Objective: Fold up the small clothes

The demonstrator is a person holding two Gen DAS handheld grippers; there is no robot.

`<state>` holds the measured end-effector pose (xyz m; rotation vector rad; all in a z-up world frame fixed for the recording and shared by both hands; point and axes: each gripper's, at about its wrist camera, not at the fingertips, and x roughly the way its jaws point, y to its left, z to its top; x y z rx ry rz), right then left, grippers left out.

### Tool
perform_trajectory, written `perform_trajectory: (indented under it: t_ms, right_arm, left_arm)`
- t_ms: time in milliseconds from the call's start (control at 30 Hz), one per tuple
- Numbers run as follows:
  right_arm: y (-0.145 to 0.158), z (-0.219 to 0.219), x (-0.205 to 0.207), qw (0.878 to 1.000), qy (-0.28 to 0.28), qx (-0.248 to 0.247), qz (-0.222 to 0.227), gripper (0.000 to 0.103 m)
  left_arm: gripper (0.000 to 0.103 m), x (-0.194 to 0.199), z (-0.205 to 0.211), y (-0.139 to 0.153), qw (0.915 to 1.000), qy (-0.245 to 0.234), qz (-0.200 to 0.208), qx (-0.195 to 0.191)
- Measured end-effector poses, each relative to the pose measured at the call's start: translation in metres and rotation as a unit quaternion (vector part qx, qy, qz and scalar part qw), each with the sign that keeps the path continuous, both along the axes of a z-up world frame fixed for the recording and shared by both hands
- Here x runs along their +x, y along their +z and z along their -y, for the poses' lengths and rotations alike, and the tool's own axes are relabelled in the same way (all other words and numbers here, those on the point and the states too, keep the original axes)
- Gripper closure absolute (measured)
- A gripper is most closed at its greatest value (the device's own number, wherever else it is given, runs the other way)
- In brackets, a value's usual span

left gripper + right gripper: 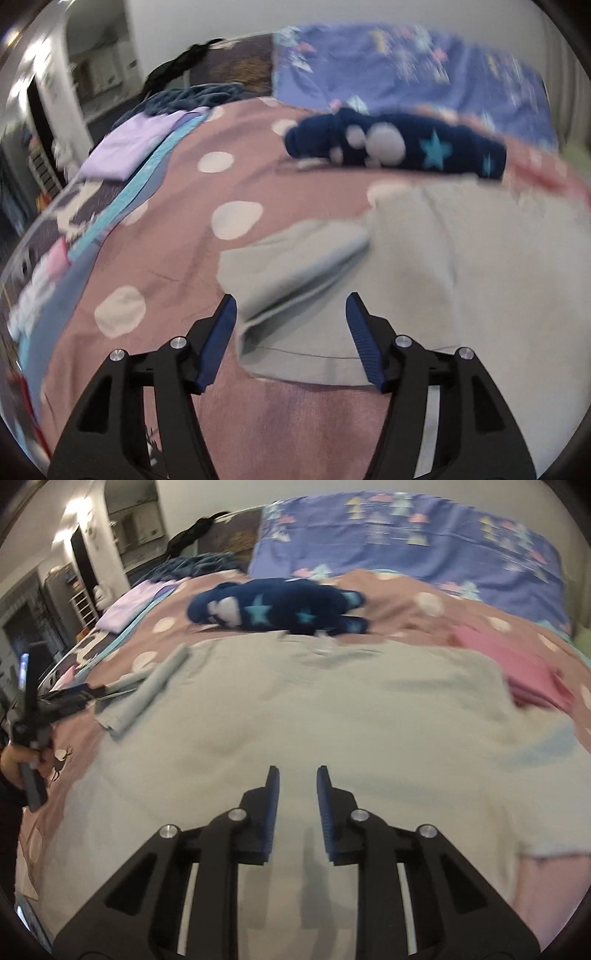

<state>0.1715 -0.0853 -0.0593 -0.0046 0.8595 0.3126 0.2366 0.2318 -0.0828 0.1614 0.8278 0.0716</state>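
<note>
**Pale grey-green shirt spread on the bed, both hand-held grippers over it**

A pale grey-green shirt (295, 709) lies spread flat on the bed (177, 236), over a dusty-pink bedspread with white dots. In the right wrist view it fills the middle of the picture, and its sleeve (147, 694) at 10 o'clock is folded in over the body.

The left hand-held gripper (291, 306) hovers at the sleeve's cuff end, its 2 blue-padded fingers (218, 343) standing well apart with the folded sleeve (295, 266) between and just beyond them; the pads do not press on the cloth. In the right wrist view the same left hand-held gripper (92, 692) shows at 9 o'clock, with the person's hand (16, 764) on its handle.

The right hand-held gripper (297, 775) points down at the shirt's body. Its fingers are close together with a narrow gap left, and nothing is caught between them; only the flat cloth shows below.

Beyond the shirt, at 12 o'clock, lies a bundled navy garment with light-blue stars (277, 607). At 2 o'clock a pink folded cloth (517, 664) touches the shirt's far edge. A blue patterned pillow (406, 535) lies at the head of the bed, and a lilac folded cloth (136, 144) sits at 10 o'clock in the left wrist view. Both pictures are blurred.
</note>
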Motion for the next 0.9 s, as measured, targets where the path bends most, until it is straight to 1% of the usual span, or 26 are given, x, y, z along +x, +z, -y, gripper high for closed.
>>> perform_trajectory:
  t_ms: [33, 100, 167, 200, 233, 267, 300, 333, 367, 400, 467, 500, 533, 567, 633, 667, 700, 733, 767, 800, 833, 867, 900]
  right_arm:
    - [0.001, -0.008, 0.003, 1.000, 0.007, 0.002, -0.002, 0.081]
    - [0.003, -0.033, 0.009, 0.999, 0.032, 0.010, -0.006, 0.079]
    - [0.004, -0.047, 0.018, 0.998, 0.054, 0.021, -0.013, 0.076]
    - [0.005, -0.053, 0.023, 0.997, 0.062, 0.030, -0.018, 0.075]
    - [0.006, -0.058, 0.028, 0.997, 0.067, 0.038, -0.022, 0.075]
    - [0.007, -0.063, 0.033, 0.996, 0.071, 0.046, -0.028, 0.075]
    - [0.008, -0.067, 0.037, 0.995, 0.074, 0.053, -0.033, 0.075]
    - [0.009, -0.070, 0.038, 0.995, 0.076, 0.057, -0.036, 0.075]
    - [0.010, -0.074, 0.042, 0.994, 0.080, 0.061, -0.039, 0.075]
    - [0.009, -0.077, 0.045, 0.994, 0.085, 0.063, -0.041, 0.075]
    - [0.009, -0.084, 0.049, 0.992, 0.097, 0.072, -0.044, 0.075]
    - [0.010, -0.086, 0.050, 0.991, 0.101, 0.079, -0.046, 0.075]
    - [0.010, -0.087, 0.051, 0.989, 0.106, 0.088, -0.048, 0.075]
    - [0.013, -0.087, 0.052, 0.986, 0.112, 0.110, -0.050, 0.075]
    - [0.017, -0.084, 0.053, 0.983, 0.117, 0.136, -0.051, 0.072]
    - [0.021, -0.081, 0.053, 0.981, 0.115, 0.149, -0.051, 0.070]
    - [0.023, -0.078, 0.054, 0.980, 0.111, 0.155, -0.051, 0.069]
    - [0.025, -0.074, 0.053, 0.980, 0.106, 0.159, -0.051, 0.068]
    - [0.026, -0.068, 0.052, 0.981, 0.098, 0.159, -0.052, 0.066]
    - [0.026, -0.063, 0.052, 0.982, 0.090, 0.155, -0.053, 0.063]
    - [0.024, -0.055, 0.050, 0.984, 0.078, 0.147, -0.057, 0.062]
    - [0.023, -0.050, 0.049, 0.985, 0.074, 0.145, -0.061, 0.060]
    - [0.020, -0.044, 0.049, 0.985, 0.070, 0.142, -0.065, 0.059]
  left_arm:
    - [0.038, 0.009, 0.008, -0.007, 0.9995, -0.005, -0.007, 0.030]
    - [0.038, 0.025, 0.015, -0.017, 0.9977, -0.009, -0.007, 0.067]
    - [0.038, 0.040, 0.016, -0.021, 0.9967, -0.008, -0.011, 0.080]
    - [0.043, 0.046, 0.014, -0.022, 0.9968, -0.006, -0.012, 0.079]
    - [0.060, 0.051, 0.010, -0.021, 0.9973, -0.004, -0.011, 0.073]
    - [0.101, 0.054, 0.002, -0.018, 0.9989, -0.006, -0.017, 0.043]
    - [0.101, 0.055, -0.011, -0.013, 0.9997, -0.001, -0.023, -0.008]
    - [0.101, 0.052, -0.021, -0.006, 0.9987, 0.006, -0.015, -0.049]
    - [0.101, 0.046, -0.036, 0.004, 0.9936, 0.008, 0.000, -0.112]
    - [0.101, 0.039, -0.045, 0.012, 0.9874, 0.002, 0.015, -0.157]
    - [0.101, 0.025, -0.053, 0.030, 0.9738, -0.025, 0.039, -0.223]
    - [0.101, 0.019, -0.050, 0.038, 0.9689, -0.045, 0.044, -0.239]
    - [0.101, 0.014, -0.044, 0.045, 0.9651, -0.068, 0.049, -0.248]
    - [0.101, 0.007, -0.032, 0.055, 0.9615, -0.099, 0.055, -0.250]
    - [0.101, -0.002, -0.006, 0.070, 0.9545, -0.151, 0.061, -0.250]
    - [0.101, -0.004, 0.003, 0.073, 0.9516, -0.169, 0.062, -0.249]
    - [0.100, -0.008, 0.017, 0.077, 0.9483, -0.191, 0.065, -0.245]
    - [0.099, -0.014, 0.036, 0.081, 0.9470, -0.220, 0.080, -0.220]
    - [0.086, -0.018, 0.048, 0.083, 0.9498, -0.229, 0.092, -0.192]
    - [0.057, -0.025, 0.062, 0.081, 0.9563, -0.227, 0.109, -0.149]
    - [0.042, -0.029, 0.072, 0.080, 0.9610, -0.219, 0.125, -0.114]
    - [0.031, -0.035, 0.079, 0.077, 0.9630, -0.211, 0.146, -0.082]
    - [0.031, -0.038, 0.082, 0.074, 0.9628, -0.213, 0.150, -0.071]
